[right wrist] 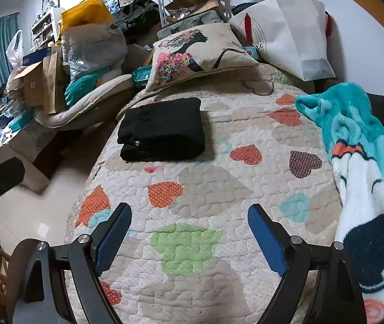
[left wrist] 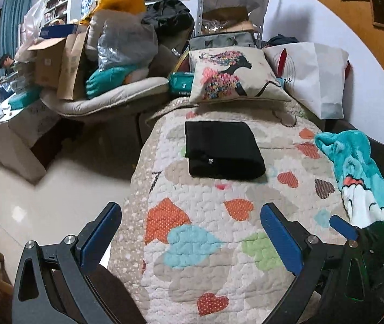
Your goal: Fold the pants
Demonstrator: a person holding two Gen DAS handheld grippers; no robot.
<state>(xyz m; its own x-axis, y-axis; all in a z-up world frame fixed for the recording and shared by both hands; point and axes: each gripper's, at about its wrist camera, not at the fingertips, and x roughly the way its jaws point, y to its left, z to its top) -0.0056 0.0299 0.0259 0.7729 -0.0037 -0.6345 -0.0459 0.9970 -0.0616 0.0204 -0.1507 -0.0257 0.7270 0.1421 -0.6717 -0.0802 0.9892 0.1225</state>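
We hold the left hand-held gripper [left wrist: 192,232] with its two blue-padded fingers spread wide apart and nothing between them, low in the frame above the heart-patterned quilted bedspread [left wrist: 205,243]. The right hand-held gripper [right wrist: 189,229] is likewise spread wide and holds nothing, at the bottom of its own view over the same bedspread [right wrist: 205,189].

The black pants [left wrist: 223,149] lie folded into a compact rectangle on the bedspread, in the centre of the left wrist view and well apart from both pairs of fingers. In the right wrist view the pants [right wrist: 165,132] sit left of centre, near the bed's left edge, with a small white label showing on the near folded edge.

Above them a cream cushion printed with a floral-haired woman's profile [left wrist: 232,75] rests at the head of the bed. A teal fleece blanket with a cartoon figure [right wrist: 367,175] is bunched along the right side.
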